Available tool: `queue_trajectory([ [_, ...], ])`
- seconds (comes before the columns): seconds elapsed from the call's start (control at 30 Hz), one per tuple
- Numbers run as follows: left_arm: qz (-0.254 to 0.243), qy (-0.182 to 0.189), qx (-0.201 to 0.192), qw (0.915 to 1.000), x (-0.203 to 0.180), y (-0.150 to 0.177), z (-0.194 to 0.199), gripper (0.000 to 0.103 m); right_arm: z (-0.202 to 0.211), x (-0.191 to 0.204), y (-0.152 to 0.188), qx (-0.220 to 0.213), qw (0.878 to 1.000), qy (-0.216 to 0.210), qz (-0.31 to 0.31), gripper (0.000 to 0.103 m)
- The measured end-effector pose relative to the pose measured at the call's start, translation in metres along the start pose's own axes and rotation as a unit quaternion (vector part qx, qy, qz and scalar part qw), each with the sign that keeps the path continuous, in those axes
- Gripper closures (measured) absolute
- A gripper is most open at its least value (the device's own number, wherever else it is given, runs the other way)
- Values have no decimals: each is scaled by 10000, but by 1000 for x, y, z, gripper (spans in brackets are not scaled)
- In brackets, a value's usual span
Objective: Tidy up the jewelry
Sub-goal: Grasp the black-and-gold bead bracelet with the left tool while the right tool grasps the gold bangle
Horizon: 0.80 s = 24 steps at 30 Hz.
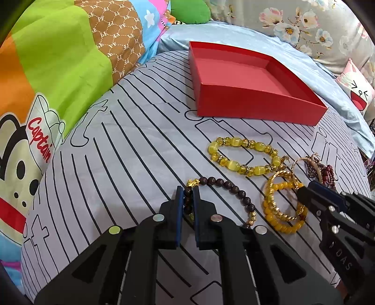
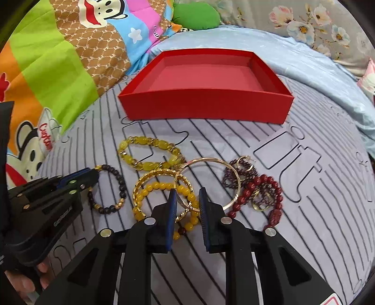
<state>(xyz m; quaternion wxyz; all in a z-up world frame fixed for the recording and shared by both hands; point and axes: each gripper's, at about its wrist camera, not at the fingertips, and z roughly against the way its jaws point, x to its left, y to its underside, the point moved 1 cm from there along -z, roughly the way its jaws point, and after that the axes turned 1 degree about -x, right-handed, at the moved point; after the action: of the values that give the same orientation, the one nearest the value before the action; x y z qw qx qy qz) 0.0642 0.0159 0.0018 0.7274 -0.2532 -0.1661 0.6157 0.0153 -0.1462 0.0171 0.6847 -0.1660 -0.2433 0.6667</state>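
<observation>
An empty red box (image 1: 236, 77) (image 2: 206, 77) sits at the back of the striped bed sheet. In front of it lies a pile of bracelets. My left gripper (image 1: 188, 190) (image 2: 92, 174) is shut on the dark brown bead bracelet (image 1: 236, 190) (image 2: 117, 185), which rests on the sheet. My right gripper (image 2: 186, 191) (image 1: 304, 188) is partly open, its jaws straddling the gold bangle (image 2: 150, 178) and orange bead bracelet (image 2: 164, 187). A yellow cat-eye bracelet (image 1: 243, 154) (image 2: 150, 154), thin gold bangle (image 2: 211, 162) and red bead strands (image 2: 262, 187) lie beside them.
A colourful cartoon quilt (image 1: 46, 82) (image 2: 46, 70) rises on the left. A light blue sheet (image 1: 269, 44) and floral fabric (image 2: 304, 21) lie behind the box. A pink cartoon pillow (image 1: 356, 86) is at the right.
</observation>
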Motion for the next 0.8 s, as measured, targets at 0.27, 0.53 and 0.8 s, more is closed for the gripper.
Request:
queue_trajectory([
  [0.27,-12,-7,-7,10000,1,-1,-1,95,-2,6,3,66,10000,42,52,85],
  [0.53,-22,-8,-17,10000,-1,1,1,95,9,-2,6,-26,9999,4,-143,90],
  [0.8,-40,-16,-24,10000,-2,3,2,95,12,-6,10,-59,9997,-36,-227,93],
])
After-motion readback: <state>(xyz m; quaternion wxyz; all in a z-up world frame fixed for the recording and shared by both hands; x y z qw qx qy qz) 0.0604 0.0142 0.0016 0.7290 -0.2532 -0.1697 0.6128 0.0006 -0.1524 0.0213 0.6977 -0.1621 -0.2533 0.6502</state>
